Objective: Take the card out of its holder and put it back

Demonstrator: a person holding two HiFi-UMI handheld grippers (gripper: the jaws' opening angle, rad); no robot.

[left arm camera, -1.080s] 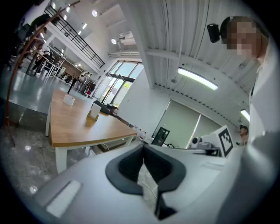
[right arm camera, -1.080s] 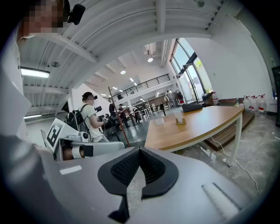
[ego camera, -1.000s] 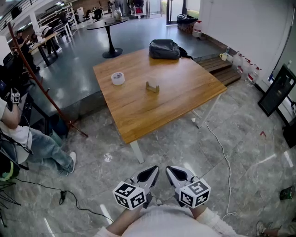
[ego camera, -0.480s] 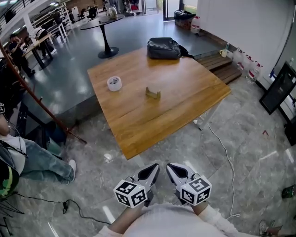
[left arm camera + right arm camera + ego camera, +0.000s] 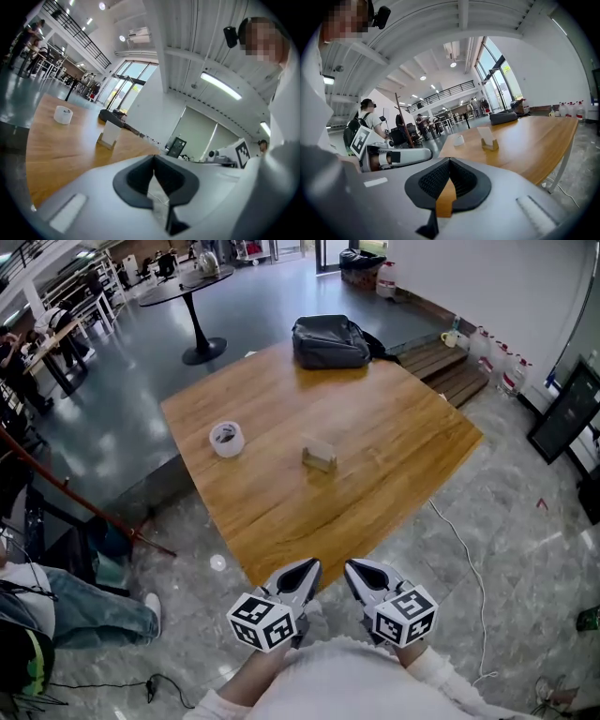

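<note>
A white card stands upright in a small wooden holder (image 5: 319, 457) near the middle of the wooden table (image 5: 403, 442). The same card (image 5: 111, 132) shows in the left gripper view, and the card (image 5: 486, 135) with its holder (image 5: 490, 146) shows in the right gripper view. My left gripper (image 5: 302, 576) and right gripper (image 5: 364, 576) are held side by side over the floor, short of the table's near corner. Both are shut and hold nothing. Their closed jaws show as left gripper (image 5: 153, 157) and right gripper (image 5: 450, 161), pointing at the table.
A roll of white tape (image 5: 226, 438) lies left of the holder and a black bag (image 5: 330, 341) sits at the table's far edge. A cable (image 5: 466, 554) runs over the floor on the right. A seated person (image 5: 66, 610) and a slanting red pole (image 5: 80, 507) are on the left.
Both grippers have moved toward the table, still shut and side by side. The table and the card holder now look nearer and larger in the head view.
</note>
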